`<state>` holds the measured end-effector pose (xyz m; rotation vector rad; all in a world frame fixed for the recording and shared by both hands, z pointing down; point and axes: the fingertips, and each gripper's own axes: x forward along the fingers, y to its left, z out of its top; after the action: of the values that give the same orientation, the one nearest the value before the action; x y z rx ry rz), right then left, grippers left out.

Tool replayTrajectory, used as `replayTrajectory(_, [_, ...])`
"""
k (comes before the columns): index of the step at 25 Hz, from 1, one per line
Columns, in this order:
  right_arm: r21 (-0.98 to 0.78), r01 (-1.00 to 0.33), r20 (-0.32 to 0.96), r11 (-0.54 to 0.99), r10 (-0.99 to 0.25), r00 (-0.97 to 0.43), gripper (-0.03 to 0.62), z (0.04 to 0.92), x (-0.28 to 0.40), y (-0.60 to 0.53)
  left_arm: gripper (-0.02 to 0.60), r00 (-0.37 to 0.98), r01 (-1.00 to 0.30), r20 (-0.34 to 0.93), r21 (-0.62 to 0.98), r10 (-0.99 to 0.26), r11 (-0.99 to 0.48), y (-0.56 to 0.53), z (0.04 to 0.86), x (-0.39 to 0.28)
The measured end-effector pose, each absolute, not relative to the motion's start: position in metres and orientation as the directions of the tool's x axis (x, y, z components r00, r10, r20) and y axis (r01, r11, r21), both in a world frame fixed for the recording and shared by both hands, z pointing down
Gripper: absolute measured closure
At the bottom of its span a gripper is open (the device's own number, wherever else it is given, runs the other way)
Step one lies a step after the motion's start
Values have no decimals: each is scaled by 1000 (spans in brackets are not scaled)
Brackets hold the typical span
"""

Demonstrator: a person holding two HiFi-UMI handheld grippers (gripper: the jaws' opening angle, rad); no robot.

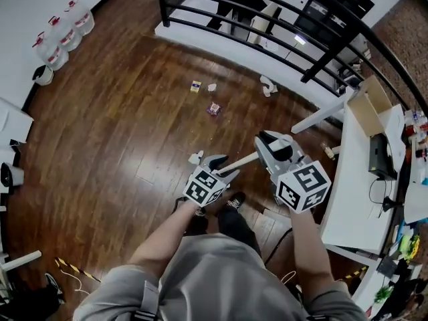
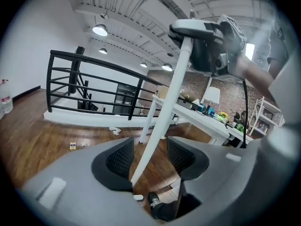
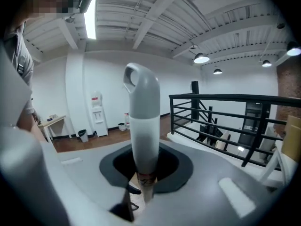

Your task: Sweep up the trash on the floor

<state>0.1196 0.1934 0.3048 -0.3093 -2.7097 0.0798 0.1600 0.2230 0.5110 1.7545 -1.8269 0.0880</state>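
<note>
The right gripper (image 3: 143, 169) clenches the broom handle (image 3: 143, 112) to steer — the left gripper (image 2: 150, 157), released, just rings it; trash (image 1: 214, 108) at twelve o'clock.

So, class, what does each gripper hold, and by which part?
Right gripper clamps the grey end grip; left gripper, open, straddles the white shaft, holding nothing.
</note>
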Motion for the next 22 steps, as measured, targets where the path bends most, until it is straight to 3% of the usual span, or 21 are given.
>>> replayTrajectory(3, [-117,280,364,953,303,-881,540,290,108,240,356,6,-931,461,326,-887,163,247,511,149])
replayTrajectory(9, [-144,419,338,897,442,-831,540,280,91,312,356,-80,-917,469,311,-879,250,289,513,127])
replayTrajectory(10, [-150,431,339,890,456,-823,540,281,90,318,366,-102,-911,473,308,-875,273,295,515,122])
replayTrajectory(12, [-159,448,343,880,475,-810,540,283,88,328,453,-140,-897,478,309,-867,315,309,518,112])
replayTrajectory(22, [-177,481,416,859,508,-754,534,321,74,349,445,-163,-891,515,291,-842,350,333,552,99])
